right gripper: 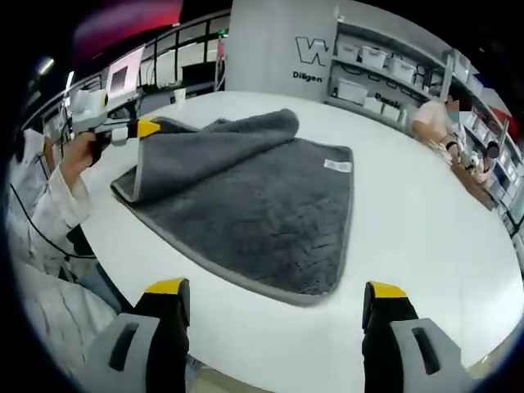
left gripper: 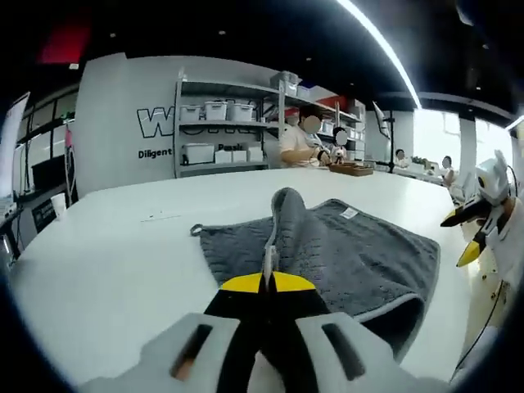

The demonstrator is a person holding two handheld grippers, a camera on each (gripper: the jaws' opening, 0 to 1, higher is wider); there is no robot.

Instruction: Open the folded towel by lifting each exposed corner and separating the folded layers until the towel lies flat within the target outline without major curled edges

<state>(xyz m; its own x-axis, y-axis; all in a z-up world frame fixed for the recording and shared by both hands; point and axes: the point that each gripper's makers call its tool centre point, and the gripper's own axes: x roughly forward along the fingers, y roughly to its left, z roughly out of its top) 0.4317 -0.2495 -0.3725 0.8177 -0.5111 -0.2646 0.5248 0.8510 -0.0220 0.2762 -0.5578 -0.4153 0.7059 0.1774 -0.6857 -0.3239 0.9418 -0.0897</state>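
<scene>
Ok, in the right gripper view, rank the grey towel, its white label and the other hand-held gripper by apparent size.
1. Grey towel, by far the largest.
2. Left hand-held gripper, shut on the towel's edge.
3. White label, smallest; the margin over it is modest.

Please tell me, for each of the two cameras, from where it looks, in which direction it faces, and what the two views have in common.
Left gripper view: rides on the left claw, facing across the white table toward the shelves; its jaws are shut on the grey towel.
Right gripper view: rides on the right claw, open, above the table edge; it shows the person's sleeve.
Shared: towel, table, shelves, both claws.
</scene>
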